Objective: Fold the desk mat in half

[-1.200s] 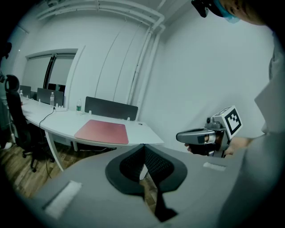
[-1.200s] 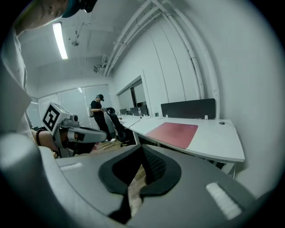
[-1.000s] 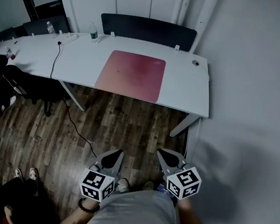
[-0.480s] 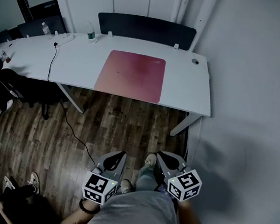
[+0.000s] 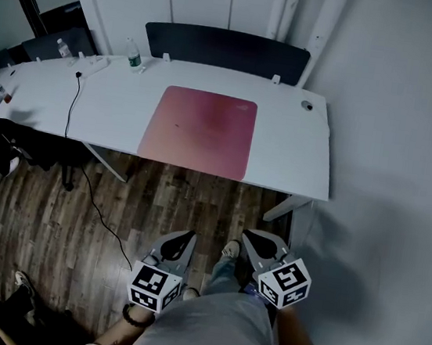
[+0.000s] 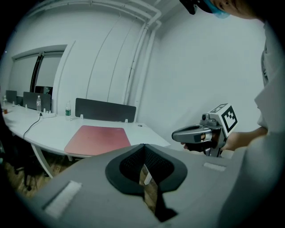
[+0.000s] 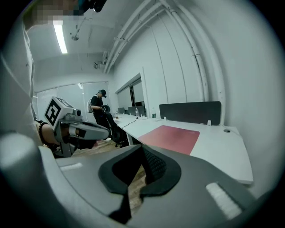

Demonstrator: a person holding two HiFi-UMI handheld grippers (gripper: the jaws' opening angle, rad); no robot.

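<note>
Desk mat lies flat, well ahead of both clenched (empty) jaws.

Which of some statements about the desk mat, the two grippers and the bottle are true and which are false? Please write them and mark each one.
1. The desk mat lies flat and unfolded on the white desk. True.
2. The left gripper grips the mat's front edge. False: it is shut on nothing, over the wooden floor, apart from the desk.
3. The right gripper has its jaws together and holds nothing. True.
4. A water bottle stands on the mat. False: the bottle stands near the desk's back edge, left of the mat.
5. A black cable runs across the desk. True.
</note>
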